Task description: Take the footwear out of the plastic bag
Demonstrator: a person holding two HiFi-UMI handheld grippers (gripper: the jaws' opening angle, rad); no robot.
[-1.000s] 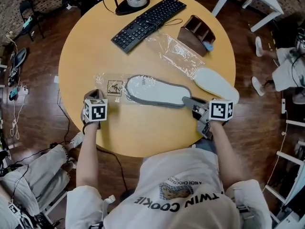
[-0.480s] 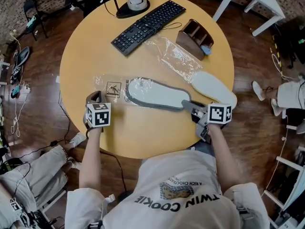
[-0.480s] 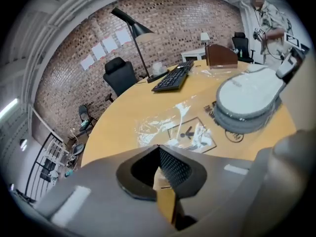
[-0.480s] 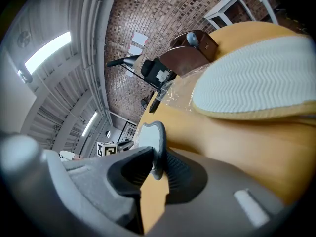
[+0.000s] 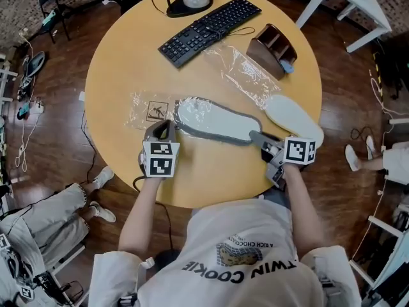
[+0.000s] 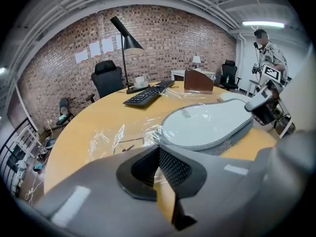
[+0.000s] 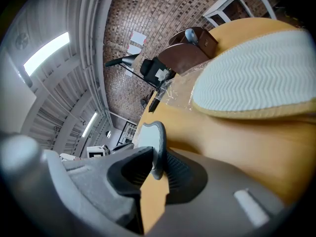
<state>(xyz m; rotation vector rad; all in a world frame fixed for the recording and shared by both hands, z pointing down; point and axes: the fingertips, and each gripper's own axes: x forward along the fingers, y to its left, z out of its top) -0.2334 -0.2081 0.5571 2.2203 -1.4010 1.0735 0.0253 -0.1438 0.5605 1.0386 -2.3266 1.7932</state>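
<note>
Right gripper (image 5: pixel 261 139) — jaws pinch the heel rim of grey-edged white flat slipper (image 5: pixel 217 121); it stretches ahead, toe inside clear plastic bag (image 5: pixel 144 104). Left gripper (image 5: pixel 162 130) — jaws pressed together on bag film beside toe.

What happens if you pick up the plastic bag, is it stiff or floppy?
Probably floppy: the plastic bag lies wrinkled and flat over the slipper, so it would likely sag. It looks thin and see-through, so it is likely very light. Its shiny film may be slippery to pinch.
</note>
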